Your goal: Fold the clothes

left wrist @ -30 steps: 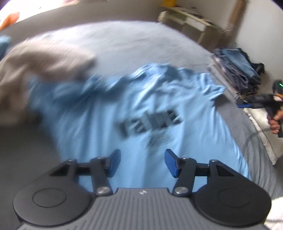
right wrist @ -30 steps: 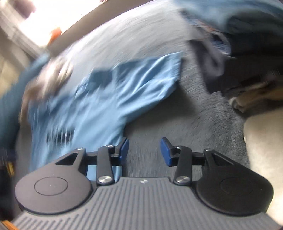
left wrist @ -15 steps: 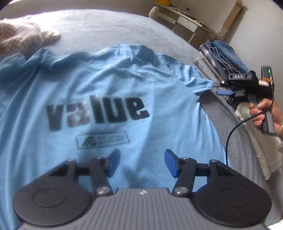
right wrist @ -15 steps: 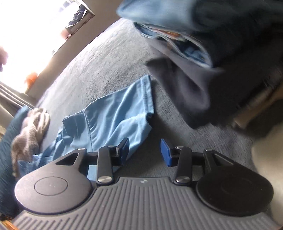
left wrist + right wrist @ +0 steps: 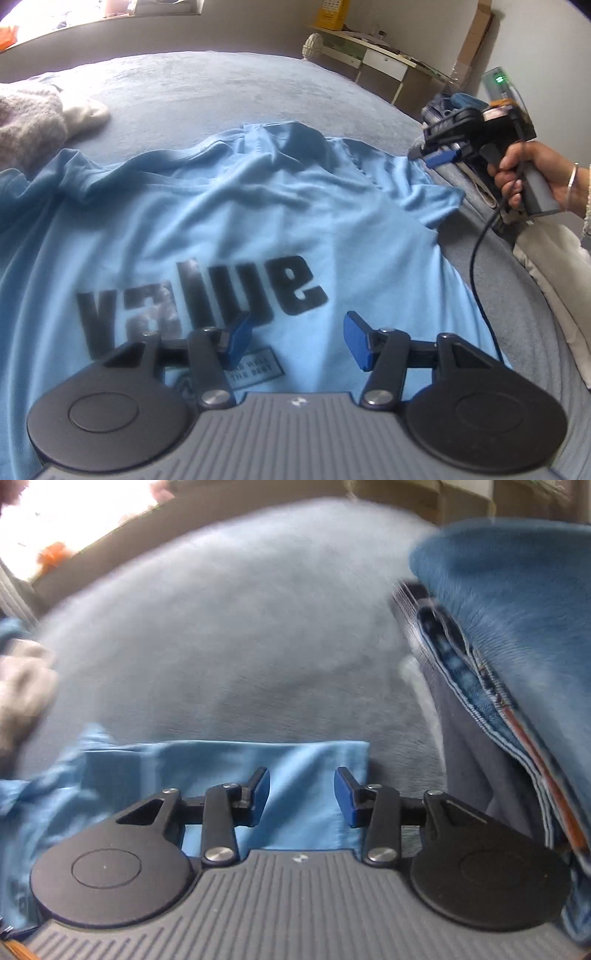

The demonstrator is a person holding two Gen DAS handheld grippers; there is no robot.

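The tee (image 5: 229, 221) lies flat on the bed (image 5: 207, 81), print up, a bit rumpled at the collar. It's probably light and floppy (thin cotton, I'd guess), so pinch hems or sleeve edges. Left gripper (image 5: 295, 341) hovers over the print, jaws apart, empty. Right gripper (image 5: 301, 797) hangs over the sleeve (image 5: 303, 757), jaws apart too. No containers, just a folded stack (image 5: 517, 627) nearby.

The left gripper (image 5: 295, 341) covers part of the small label (image 5: 255, 373) printed on the light-blue T-shirt (image 5: 229, 229), whose left side runs off frame, while the right wrist view smears the bed (image 5: 229, 635).
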